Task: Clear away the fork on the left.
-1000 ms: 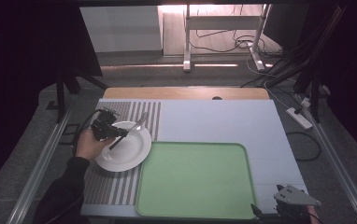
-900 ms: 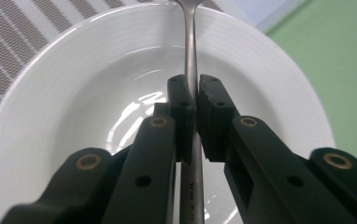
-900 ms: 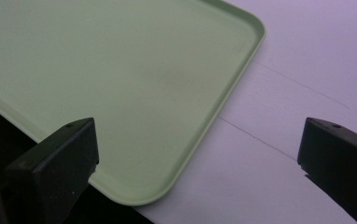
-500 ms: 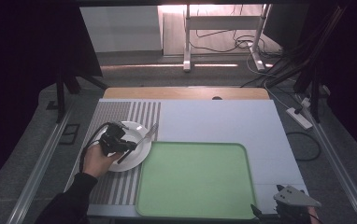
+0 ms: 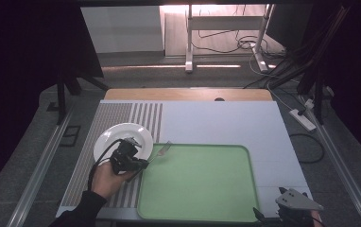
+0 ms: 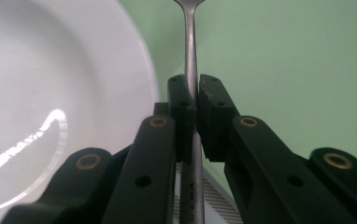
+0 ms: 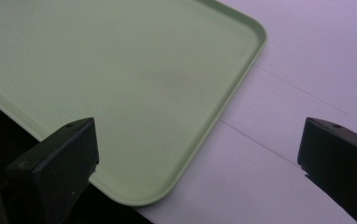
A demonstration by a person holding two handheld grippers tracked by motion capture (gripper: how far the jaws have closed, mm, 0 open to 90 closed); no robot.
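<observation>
Left gripper (image 6: 191, 100) has its black jaws clamped on the handle of a slim silver metal fork (image 6: 189, 46), pads pressing both sides of the shaft, tines end pointing away from the camera and out past the top edge. In the high view the left gripper (image 5: 138, 163) sits just off the near-left part of the pale green rectangular plastic tray (image 5: 202, 208), and the fork (image 5: 161, 150) reaches over the tray's left rim near its far-left corner. Round white ceramic plate (image 5: 117, 137) lies just left of the tray, on the striped grey placemat (image 5: 81, 165); fork looks clear of the plate, held in the air over the tray edge. Right gripper (image 7: 200, 154) has its jaws wide apart, nothing between them, parked at the tray's near-right corner (image 7: 176, 154) over the white table surface (image 7: 279, 186); high view shows it (image 5: 292, 208) at that corner too. Step in hand, my read: carry the fork from the plate over to the tray. To do it well: keep the grip firm since the shaft is thin and could pivot, bring the fork fully inside the tray rim, lower until it lies flat, then let go so it doesn't bounce or slide.
</observation>
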